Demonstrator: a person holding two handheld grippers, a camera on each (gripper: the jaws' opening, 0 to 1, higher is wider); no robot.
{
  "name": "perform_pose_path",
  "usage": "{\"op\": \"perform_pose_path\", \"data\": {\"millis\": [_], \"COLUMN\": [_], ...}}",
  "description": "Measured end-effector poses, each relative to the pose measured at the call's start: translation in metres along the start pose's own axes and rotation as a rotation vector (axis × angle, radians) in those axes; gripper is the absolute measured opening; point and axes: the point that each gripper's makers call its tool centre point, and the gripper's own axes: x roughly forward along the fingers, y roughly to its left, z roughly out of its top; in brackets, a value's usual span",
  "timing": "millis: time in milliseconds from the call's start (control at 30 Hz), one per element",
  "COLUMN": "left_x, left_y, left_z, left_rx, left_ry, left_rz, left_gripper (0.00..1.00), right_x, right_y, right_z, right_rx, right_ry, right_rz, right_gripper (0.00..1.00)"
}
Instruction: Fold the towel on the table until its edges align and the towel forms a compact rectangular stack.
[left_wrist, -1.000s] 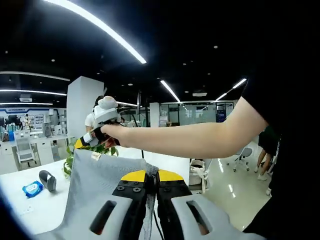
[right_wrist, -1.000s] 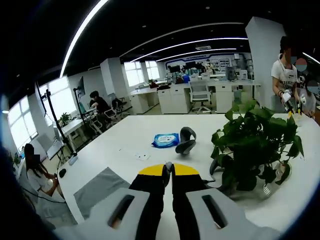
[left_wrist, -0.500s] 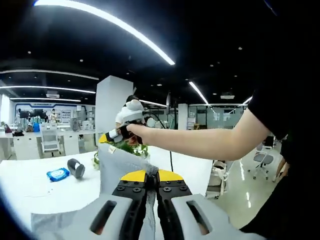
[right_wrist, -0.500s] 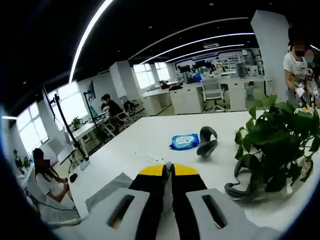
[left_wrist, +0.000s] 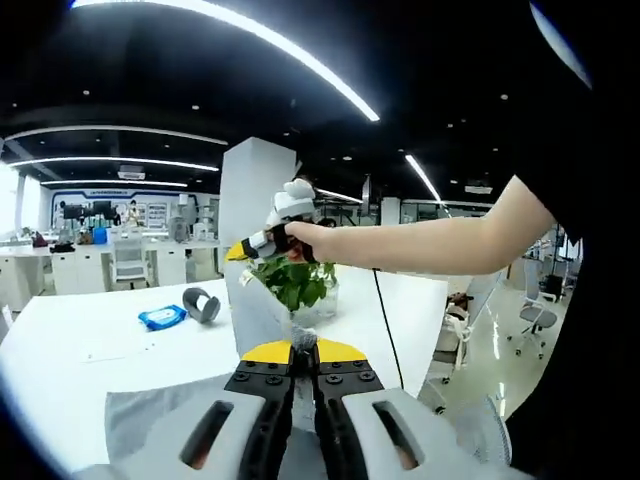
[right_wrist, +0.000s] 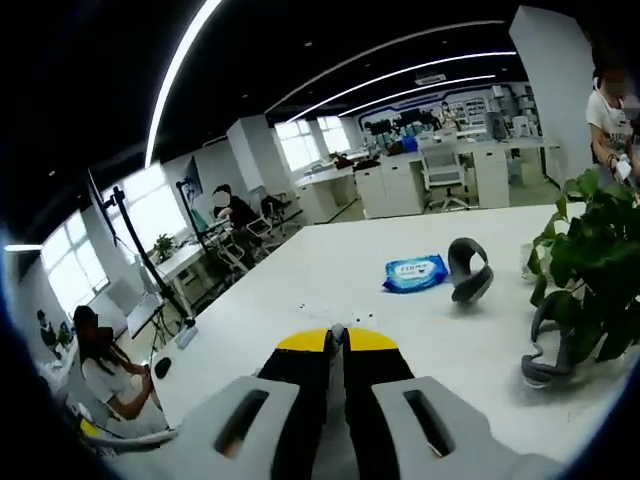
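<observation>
Towel (left_wrist: 262, 318) is grey and off the table, stretched between the two grippers: left gripper (left_wrist: 303, 352) has its yellow-tipped jaws pressed together on one edge, cloth bunched right at the tips, rest of it draping below and to the left. In the left gripper view the person's bare forearm (left_wrist: 420, 243) reaches across from the right, hand wrapped round the right gripper (left_wrist: 262, 243), which holds the towel's far top corner up high; a small label shows just under that corner. In the right gripper view the right gripper (right_wrist: 337, 338) jaws are closed tight with a thin sliver of grey pinched at the tips. White table (right_wrist: 330, 290) underneath, with a blue wipes pack (right_wrist: 413, 271) and a dark curved headset-like object (right_wrist: 469, 271) just beside each other, well apart from the towel. Potted green plant (left_wrist: 297, 281) sits behind the raised cloth; another dark curved piece (right_wrist: 545, 350) lies on the table next to the plant's leaves. Office desks and chairs in the background, a few people seated or standing far off.
</observation>
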Motion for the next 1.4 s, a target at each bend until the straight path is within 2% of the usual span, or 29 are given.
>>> {"op": "perform_pose_path", "data": {"millis": [167, 367, 467, 533, 600, 667, 767, 1133, 1400], "left_x": [-0.021, -0.038, -0.046, -0.053, -0.059, -0.064, -0.070, -0.089, -0.098], "left_y": [0.028, 0.051, 0.059, 0.063, 0.068, 0.072, 0.075, 0.095, 0.115], "left_z": [-0.010, -0.025, -0.036, -0.043, -0.052, -0.062, -0.072, -0.107, -0.131], "left_rx": [-0.015, -0.037, -0.046, -0.073, -0.032, -0.029, -0.071, -0.067, -0.099], "left_ry": [0.009, 0.024, 0.038, 0.062, 0.093, 0.116, 0.127, 0.232, 0.315], "left_rz": [0.050, 0.112, 0.144, 0.161, 0.187, 0.211, 0.225, 0.281, 0.320], "left_gripper": [0.05, 0.05, 0.05, 0.05, 0.05, 0.05, 0.05, 0.05, 0.05], "right_x": [0.029, 0.054, 0.068, 0.075, 0.080, 0.084, 0.090, 0.114, 0.135], "right_y": [0.020, 0.035, 0.043, 0.047, 0.049, 0.051, 0.057, 0.077, 0.085], "right_z": [-0.005, -0.016, -0.021, -0.027, -0.032, -0.035, -0.041, -0.061, -0.075], "right_rx": [0.018, 0.021, -0.005, -0.015, -0.021, -0.023, -0.019, -0.045, -0.039], "right_ry": [0.045, 0.090, 0.111, 0.133, 0.150, 0.151, 0.164, 0.211, 0.227], "right_rz": [0.010, 0.021, 0.038, 0.048, 0.057, 0.063, 0.080, 0.111, 0.107], "right_gripper": [0.01, 0.01, 0.01, 0.01, 0.01, 0.02, 0.02, 0.02, 0.02]}}
